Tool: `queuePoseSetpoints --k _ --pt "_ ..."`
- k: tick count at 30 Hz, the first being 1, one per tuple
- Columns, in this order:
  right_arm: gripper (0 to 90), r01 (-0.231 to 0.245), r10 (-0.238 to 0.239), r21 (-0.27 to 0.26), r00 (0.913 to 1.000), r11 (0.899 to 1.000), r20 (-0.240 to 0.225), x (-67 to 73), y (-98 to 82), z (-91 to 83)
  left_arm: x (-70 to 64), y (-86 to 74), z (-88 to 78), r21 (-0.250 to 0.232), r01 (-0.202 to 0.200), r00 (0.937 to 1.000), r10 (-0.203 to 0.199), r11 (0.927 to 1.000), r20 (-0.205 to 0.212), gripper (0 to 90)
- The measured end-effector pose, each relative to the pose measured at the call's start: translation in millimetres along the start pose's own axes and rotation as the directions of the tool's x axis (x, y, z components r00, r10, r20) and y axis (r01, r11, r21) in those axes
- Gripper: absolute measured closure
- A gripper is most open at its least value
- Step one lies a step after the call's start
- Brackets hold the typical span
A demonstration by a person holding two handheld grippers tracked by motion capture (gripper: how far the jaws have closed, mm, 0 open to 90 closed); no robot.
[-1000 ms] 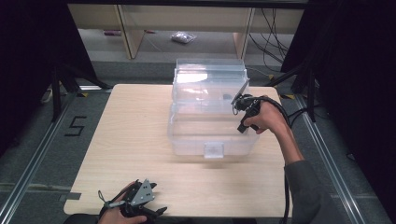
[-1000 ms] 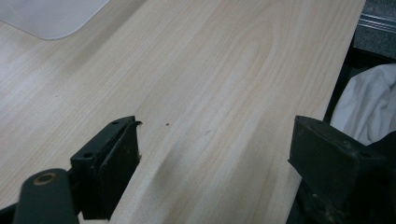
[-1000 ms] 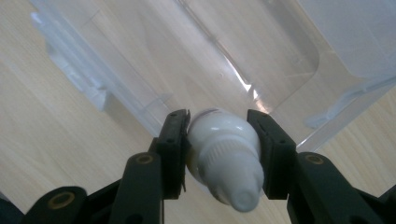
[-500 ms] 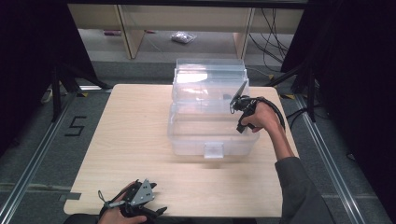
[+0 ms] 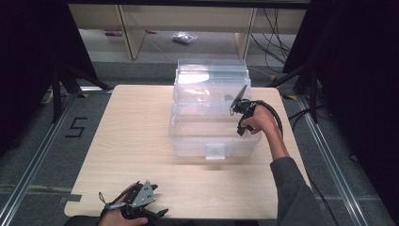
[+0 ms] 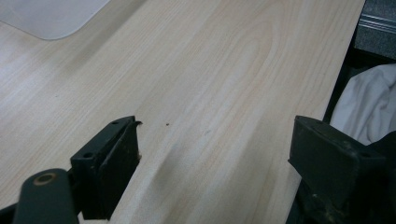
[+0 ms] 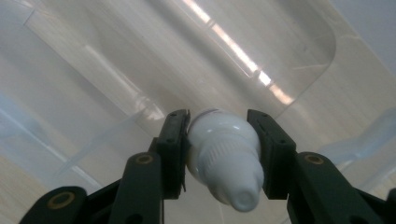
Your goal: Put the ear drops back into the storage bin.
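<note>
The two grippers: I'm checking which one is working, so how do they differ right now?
The right gripper is shut on a white bottle; the left gripper stands open with nothing between its jaws. The right gripper is over the clear plastic box; the left gripper is low over the wooden table near its edge. Both have black jaws.

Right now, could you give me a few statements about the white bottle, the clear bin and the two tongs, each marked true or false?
1. The right tongs grip a white bottle. True.
2. The right tongs are over the clear bin. True.
3. The bin's lid is closed. False: it stands open at the back.
4. The left tongs hold a cloth. False: their jaws are open over the bare wooden table.
5. The bottle lies on the table. False: it is held.
</note>
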State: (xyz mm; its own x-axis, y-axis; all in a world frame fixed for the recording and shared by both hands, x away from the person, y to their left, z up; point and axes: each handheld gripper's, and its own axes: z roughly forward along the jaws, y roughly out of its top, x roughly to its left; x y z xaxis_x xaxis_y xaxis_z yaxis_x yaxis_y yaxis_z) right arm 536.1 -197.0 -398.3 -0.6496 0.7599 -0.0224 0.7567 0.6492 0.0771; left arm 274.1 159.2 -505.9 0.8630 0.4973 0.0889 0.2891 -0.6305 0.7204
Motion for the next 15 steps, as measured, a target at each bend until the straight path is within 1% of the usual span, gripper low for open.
queuePoseSetpoints --k 1,2,3,5,6,7,8,9,10,11,12,13,14,15 --pt "60.2 0.059 -0.059 -0.019 0.9983 0.998 0.005 -5.5 -0.4 4.3 0.4 0.1 0.3 -0.005 -0.009 1.0000 0.009 0.9999 0.000 15.4" --pt "60.1 0.043 -0.043 -0.010 0.9990 0.999 0.012 -4.7 -0.2 5.5 0.6 0.1 0.3 -0.003 -0.010 1.0000 0.010 0.9999 0.001 15.4" --pt "60.1 0.045 -0.044 -0.012 0.9989 0.999 0.014 -5.4 0.3 6.8 0.5 0.2 0.0 0.000 -0.007 1.0000 0.007 1.0000 0.002 15.5" --pt "60.1 0.030 -0.030 -0.007 0.9995 1.000 0.003 -5.9 1.5 9.1 0.1 0.1 -0.4 0.002 0.000 1.0000 0.000 1.0000 0.002 15.4" --pt "60.1 0.033 -0.033 -0.011 0.9994 0.999 0.011 -6.7 2.4 10.2 0.1 0.0 -0.2 -0.002 0.000 1.0000 0.000 1.0000 0.003 15.4" --pt "60.1 0.056 -0.056 -0.012 0.9983 0.998 0.013 -8.6 3.6 11.2 0.5 0.1 -0.2 0.000 -0.006 1.0000 0.006 1.0000 -0.002 15.5" --pt "60.1 0.029 -0.029 -0.011 0.9996 1.000 0.007 -7.1 3.8 12.3 0.0 0.2 -0.5 0.000 -0.002 1.0000 0.002 1.0000 0.002 15.4" --pt "60.1 0.028 -0.028 -0.010 0.9996 1.000 0.006 -7.4 4.5 13.5 0.7 0.3 -1.0 0.009 -0.014 0.9999 0.014 0.9999 0.000 15.4" --pt "60.1 0.004 -0.004 -0.013 1.0000 1.000 0.004 -7.3 5.1 16.1 0.2 0.0 0.5 0.003 -0.002 1.0000 0.002 1.0000 -0.008 15.4" --pt "60.1 0.004 -0.004 -0.013 1.0000 1.000 0.004 -7.3 5.1 16.1 0.2 0.0 0.5 0.003 -0.002 1.0000 0.002 1.0000 -0.008 15.4" --pt "60.1 0.008 -0.008 -0.018 1.0000 1.000 -0.005 -8.3 4.6 18.5 0.3 0.0 0.2 0.002 -0.002 1.0000 0.002 1.0000 -0.005 15.4" --pt "60.1 0.011 -0.011 -0.014 0.9999 1.000 -0.011 -8.8 4.5 21.1 -0.3 0.1 0.2 -0.006 0.006 1.0000 -0.006 1.0000 0.004 15.4" --pt "60.1 0.002 -0.002 -0.010 1.0000 1.000 -0.008 -8.8 4.2 24.1 0.7 0.0 0.4 0.003 -0.006 0.9999 0.006 1.0000 -0.008 15.4" --pt "60.1 0.002 -0.002 -0.010 1.0000 1.000 -0.008 -8.8 4.2 24.1 0.2 -0.1 0.8 0.002 -0.001 0.9999 0.001 1.0000 -0.011 15.4"
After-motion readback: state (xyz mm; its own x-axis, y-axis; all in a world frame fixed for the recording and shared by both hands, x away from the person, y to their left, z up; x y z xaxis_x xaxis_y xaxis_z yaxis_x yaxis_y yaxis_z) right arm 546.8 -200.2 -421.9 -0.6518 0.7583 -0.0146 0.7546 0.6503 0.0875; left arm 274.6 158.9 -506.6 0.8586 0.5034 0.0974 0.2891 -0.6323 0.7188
